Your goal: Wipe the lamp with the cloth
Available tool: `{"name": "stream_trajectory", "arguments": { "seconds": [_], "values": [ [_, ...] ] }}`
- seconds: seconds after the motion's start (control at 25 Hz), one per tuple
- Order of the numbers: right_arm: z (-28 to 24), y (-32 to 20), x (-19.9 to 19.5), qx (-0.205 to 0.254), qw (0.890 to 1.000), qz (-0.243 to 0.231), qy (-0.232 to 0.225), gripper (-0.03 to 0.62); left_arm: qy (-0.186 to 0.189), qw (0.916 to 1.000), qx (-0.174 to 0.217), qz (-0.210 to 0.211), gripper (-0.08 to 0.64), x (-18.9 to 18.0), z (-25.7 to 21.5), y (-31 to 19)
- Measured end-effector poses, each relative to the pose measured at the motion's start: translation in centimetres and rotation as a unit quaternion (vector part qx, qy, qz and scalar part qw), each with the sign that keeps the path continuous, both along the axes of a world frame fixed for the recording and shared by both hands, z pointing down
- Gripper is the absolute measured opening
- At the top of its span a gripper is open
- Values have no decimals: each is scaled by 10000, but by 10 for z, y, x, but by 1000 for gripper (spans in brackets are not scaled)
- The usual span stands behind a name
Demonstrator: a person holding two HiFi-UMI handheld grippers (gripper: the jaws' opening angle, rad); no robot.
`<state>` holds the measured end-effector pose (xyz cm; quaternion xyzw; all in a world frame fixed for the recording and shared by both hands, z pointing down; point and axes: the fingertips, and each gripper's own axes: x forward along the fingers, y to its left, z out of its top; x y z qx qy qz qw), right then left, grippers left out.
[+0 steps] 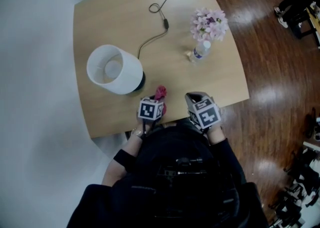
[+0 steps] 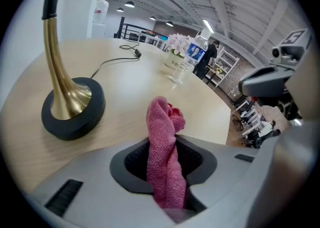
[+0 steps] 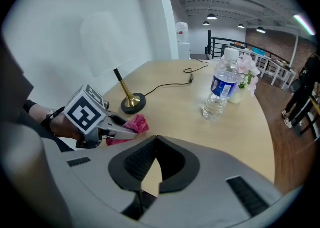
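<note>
Lamp point(image 1: 114, 69) stands near the left edge of the surface point(image 1: 200, 82). Left gripper point(image 2: 165, 147): fingers pinch the pink cloth point(image 2: 162, 119), with a tuft left proud, likely as the wiping face, near the lamp base. Right gripper point(image 3: 156, 142): fingers pressed together, empty, held aside.

Table lamp point(image 1: 114, 69): white drum shade, curved brass stem, round black base; standing upright. Pink knitted cloth point(image 2: 162, 122): bunched, pinched between the left gripper's point(image 2: 166, 162) jaws, near the lamp's base.
</note>
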<state>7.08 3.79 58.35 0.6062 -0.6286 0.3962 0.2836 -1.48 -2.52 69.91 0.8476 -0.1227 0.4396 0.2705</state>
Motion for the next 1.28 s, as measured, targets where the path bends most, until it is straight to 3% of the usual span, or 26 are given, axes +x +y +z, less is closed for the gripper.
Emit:
{"name": "stream_trajectory", "arguments": {
  "seconds": [0.24, 0.36, 0.48, 0.8, 0.92, 1.04, 1.16, 1.28],
  "values": [
    [9, 1, 8, -6, 10000, -27, -43, 9, -179, 9998, -36, 8, 129, 16, 26, 2],
    [11, 0, 9, -20, 9999, -17, -101, 9, -77, 9996, -260, 127, 200, 20, 22, 11],
    [14, -4, 8, -27, 9999, -59, -151, 9, 45, 9993, -309, 188, 331, 22, 12, 12],
    [18, -26, -18, 112, 9984, -443, -330, 9, 365, 9988, 68, -323, 327, -31, -58, -9],
    [20, -34, -34, 157, 9968, -628, -476, 9, 348, 9978, 332, -467, 278, -62, -80, -18],
    [18, -42, -55, 219, 9945, -804, -632, 9, 316, 9953, 600, -697, 138, -93, -98, -29],
    [14, -49, -80, 256, 9922, -1003, -699, 9, 462, 9924, 576, -984, 14, -121, -107, -35],
    [14, -52, -102, 227, 9899, -1155, -787, 9, 471, 9918, 554, -1052, 14, -144, -108, -38]
  ]
}}
